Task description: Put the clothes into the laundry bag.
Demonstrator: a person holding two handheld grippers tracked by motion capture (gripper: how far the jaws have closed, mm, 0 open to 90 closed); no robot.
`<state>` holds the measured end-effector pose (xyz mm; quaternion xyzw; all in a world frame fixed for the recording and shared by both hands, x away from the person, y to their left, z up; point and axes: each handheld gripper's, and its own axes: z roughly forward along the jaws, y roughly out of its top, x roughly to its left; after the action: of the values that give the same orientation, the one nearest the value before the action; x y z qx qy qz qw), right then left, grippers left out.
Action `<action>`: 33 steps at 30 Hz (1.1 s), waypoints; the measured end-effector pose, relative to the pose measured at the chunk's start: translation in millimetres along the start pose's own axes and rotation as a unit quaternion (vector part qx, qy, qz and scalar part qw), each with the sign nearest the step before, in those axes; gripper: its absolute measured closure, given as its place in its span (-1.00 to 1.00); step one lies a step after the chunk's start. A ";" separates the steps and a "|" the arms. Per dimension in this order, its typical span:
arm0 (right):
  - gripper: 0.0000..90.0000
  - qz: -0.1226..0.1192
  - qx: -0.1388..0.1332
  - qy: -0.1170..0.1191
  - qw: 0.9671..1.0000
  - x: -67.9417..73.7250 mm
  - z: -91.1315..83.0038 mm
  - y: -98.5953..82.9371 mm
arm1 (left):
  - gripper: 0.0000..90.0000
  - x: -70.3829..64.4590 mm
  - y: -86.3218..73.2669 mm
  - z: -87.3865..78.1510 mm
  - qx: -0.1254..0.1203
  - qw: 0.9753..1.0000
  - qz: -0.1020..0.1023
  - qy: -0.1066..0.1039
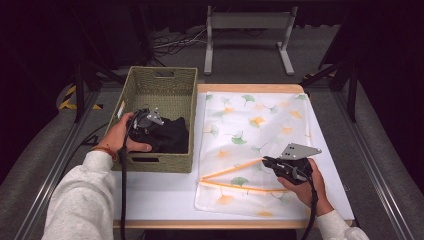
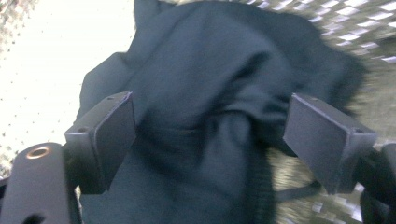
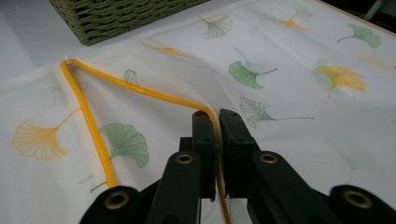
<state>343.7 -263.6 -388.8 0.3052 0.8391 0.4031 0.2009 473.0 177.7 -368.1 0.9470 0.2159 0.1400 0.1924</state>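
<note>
Below, we see a table [image 1: 165, 200] bearing a mesh laundry bag and a woven basket, with one gripper at each.

Largest first: the white mesh bag [image 1: 260, 135], printed with ginkgo leaves, lies flat across the right half of the table; the green woven basket [image 1: 167, 82] stands just left of it, at the table's far left. Inside the basket's near end we find a dark garment [image 1: 172, 135]. Our left gripper [image 2: 210, 140] reaches into the basket with its jaws spread wide on either side of the garment, released. Our right gripper [image 3: 217, 140] is clenched on the bag's orange zipper edge [image 3: 140, 91] near the bag's near end, where the mouth gapes.
</note>
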 end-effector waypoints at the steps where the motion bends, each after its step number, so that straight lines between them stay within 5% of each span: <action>1: 0.90 0.000 0.001 0.001 1.000 -0.5 0.6 -0.7 | -0.62 -0.3 -0.1 8.5 0.018 1.000 0.001 0.003; 4: 0.90 0.000 0.004 0.002 1.000 -0.7 1.8 -2.0 | -0.69 -3.0 4.4 16.9 0.039 0.999 0.020 0.015; 13: 0.87 -0.002 0.007 0.004 1.000 0.8 4.1 -2.4 | -0.92 13.3 12.5 39.6 0.055 0.998 -0.042 -0.004; 19: 0.83 -0.004 0.009 0.006 1.000 1.7 4.4 -2.5 | -0.93 18.4 14.8 50.7 0.055 0.997 -0.051 -0.014; 22: 0.82 -0.004 0.012 0.006 1.000 1.7 4.7 -3.3 | -0.84 22.2 14.6 51.9 0.062 0.996 -0.058 0.019; 25: 0.81 -0.004 0.013 0.007 1.000 2.0 5.0 -4.1 | -0.85 24.2 13.3 51.1 0.058 0.995 -0.076 0.023; 29: 0.80 -0.007 0.013 0.007 1.000 2.8 5.6 -4.0 | -0.65 23.6 14.6 50.2 0.073 0.995 -0.061 0.035; 33: 0.80 -0.008 0.015 0.007 1.000 3.1 6.0 -3.9 | -0.05 24.8 15.5 46.7 0.074 0.994 -0.056 0.061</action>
<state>343.6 -260.1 -395.8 0.2990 0.8487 0.3907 0.1939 516.3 162.1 -398.4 0.9348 0.2895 0.1700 0.1159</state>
